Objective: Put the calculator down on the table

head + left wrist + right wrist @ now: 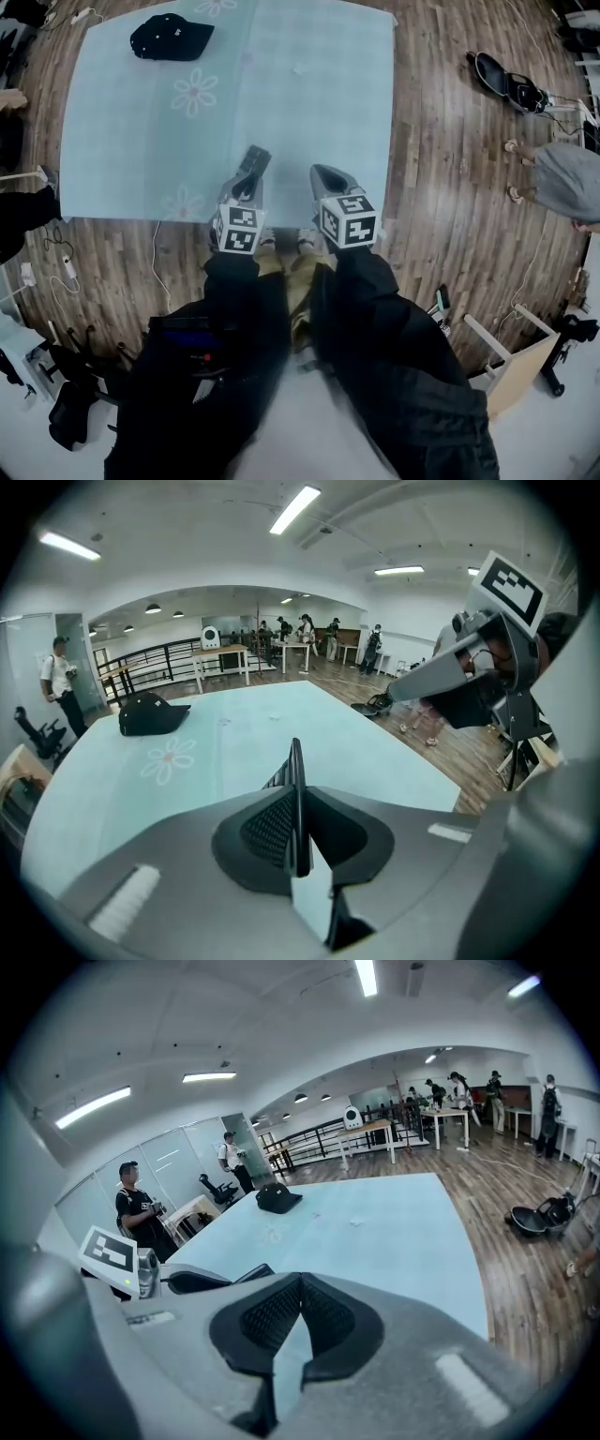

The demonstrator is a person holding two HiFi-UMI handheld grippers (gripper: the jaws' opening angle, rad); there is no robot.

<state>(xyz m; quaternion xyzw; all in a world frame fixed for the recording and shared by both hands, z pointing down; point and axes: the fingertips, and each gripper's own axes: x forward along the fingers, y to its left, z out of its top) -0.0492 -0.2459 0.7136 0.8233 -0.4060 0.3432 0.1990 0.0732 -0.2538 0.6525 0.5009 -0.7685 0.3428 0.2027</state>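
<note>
The calculator (254, 160) is a thin dark slab, and my left gripper (243, 185) is shut on it above the near edge of the table (309, 84), which has a light blue cloth. In the left gripper view the calculator (294, 794) stands edge-on between the closed jaws, sticking out past them. My right gripper (324, 172) hovers just to its right, shut with nothing in it. The right gripper view shows its jaws (300, 1281) meeting at the tip, with the left gripper (141, 1274) and the calculator's end (249, 1275) to their left.
A black cap (172, 36) lies at the table's far left corner, near printed flowers (195, 91). Wooden floor surrounds the table. On the floor to the right sits a black bag (506, 80) beside a person's feet (512, 169). Cables (66, 267) trail at the left.
</note>
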